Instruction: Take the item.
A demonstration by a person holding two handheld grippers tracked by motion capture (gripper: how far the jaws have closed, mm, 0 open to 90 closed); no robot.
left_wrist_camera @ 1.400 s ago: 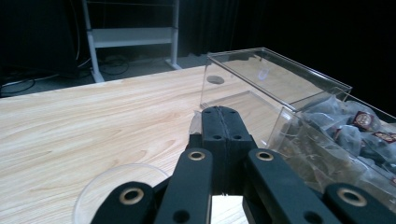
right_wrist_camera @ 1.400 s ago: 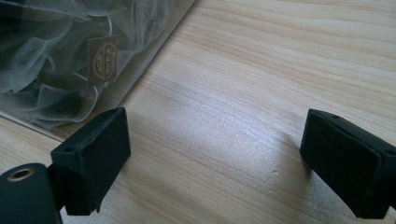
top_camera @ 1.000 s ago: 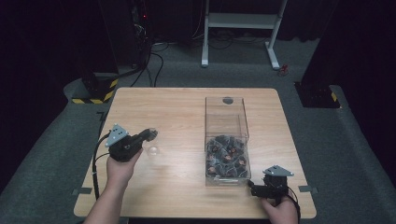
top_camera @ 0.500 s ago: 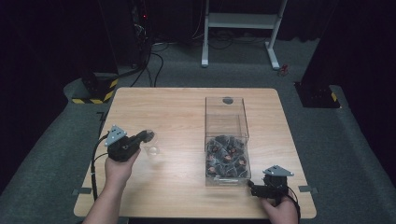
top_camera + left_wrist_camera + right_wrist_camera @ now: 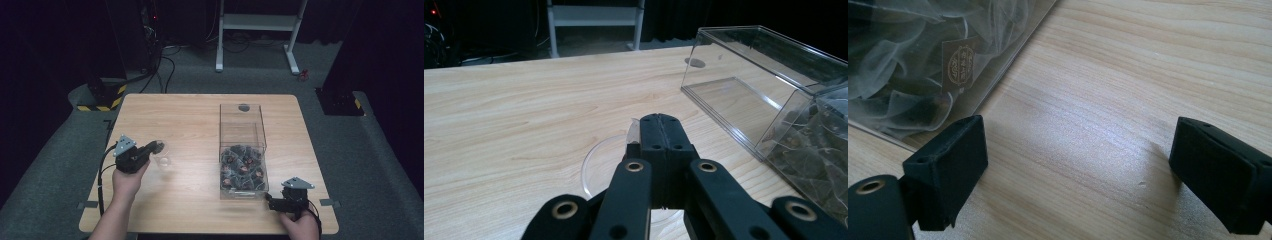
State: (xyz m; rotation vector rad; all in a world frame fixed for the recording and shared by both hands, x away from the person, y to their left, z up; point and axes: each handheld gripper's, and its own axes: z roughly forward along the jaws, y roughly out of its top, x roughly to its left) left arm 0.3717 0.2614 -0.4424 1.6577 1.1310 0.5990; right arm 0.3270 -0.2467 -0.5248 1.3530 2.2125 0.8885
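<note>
Left gripper (image 5: 659, 125): jaws pinching clear round lid (image 5: 599, 167), left of tea-bag box (image 5: 243, 155). Right gripper (image 5: 1078, 165): jaws spread, empty, at box's near corner.

The counter (image 5: 190, 125) is pale wood with fine grain; the box (image 5: 242, 125) is clear, its tea bags (image 5: 242, 167) dark with brown tags; the fingers (image 5: 659, 145) are black.

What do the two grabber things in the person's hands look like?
Both are black. The left gripper and right gripper each carry a grey three-cornered plate on top, and a black cable trails from each. Up close, the left one's jaws show round brass-coloured holes. The right one's jaws are blocky black pads. The forearms are bare, no sleeves.
</note>
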